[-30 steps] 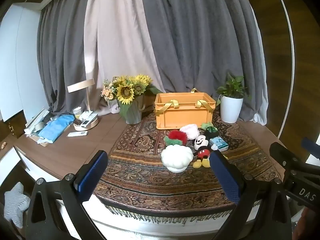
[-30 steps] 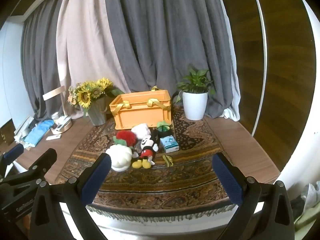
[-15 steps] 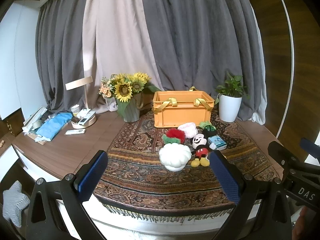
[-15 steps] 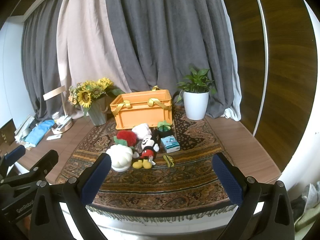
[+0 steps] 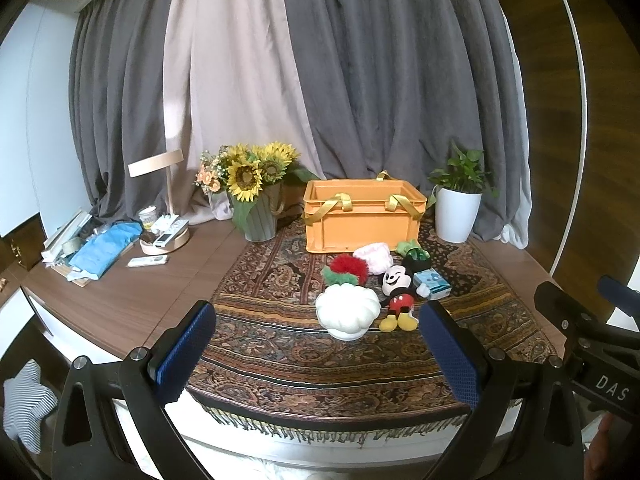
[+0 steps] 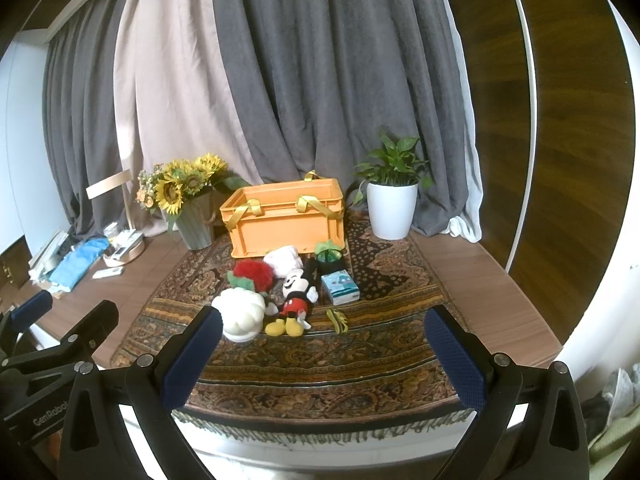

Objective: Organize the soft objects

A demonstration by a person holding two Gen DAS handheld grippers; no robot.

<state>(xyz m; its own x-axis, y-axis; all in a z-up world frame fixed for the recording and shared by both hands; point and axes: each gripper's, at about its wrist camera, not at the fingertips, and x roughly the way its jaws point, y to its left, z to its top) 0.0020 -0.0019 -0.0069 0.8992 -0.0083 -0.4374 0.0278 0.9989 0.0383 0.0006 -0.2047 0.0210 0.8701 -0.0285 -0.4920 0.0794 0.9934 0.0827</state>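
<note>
Hovering Over the Toys, Nothing Picked Up Yet

Both tools hang at the near edge of the table, short of the rug [image 5: 280, 344], and neither touches anything. The left gripper [image 5: 316, 344] stands wide, its blue pads far apart with nothing between them; the right gripper [image 6: 320, 350] is just as wide and also empty.

The soft things sit in a cluster on the rug, just in front of the orange crate [image 5: 362, 216], which looks empty from here, though its floor is hidden. Nearest is a white puffy cushion [image 5: 347, 312], with a mouse doll [image 5: 396, 292] just beside it on its right. Behind them lie a red and green pompom [image 5: 346, 270], a pink plush [image 5: 374, 256] and a green plush [image 6: 327, 254]. A small blue box [image 6: 340, 289] and a yellow-green band [image 6: 337, 320] rest close by.

By my reading this is the approach step, before the first pick. The next move calls for reaching forward over the rug, lowering one gripper around a near toy, likely the cushion or the doll, and closing gently enough to hold the stuffing without snagging its neighbour. The crate behind seems the natural place to carry it.
</note>
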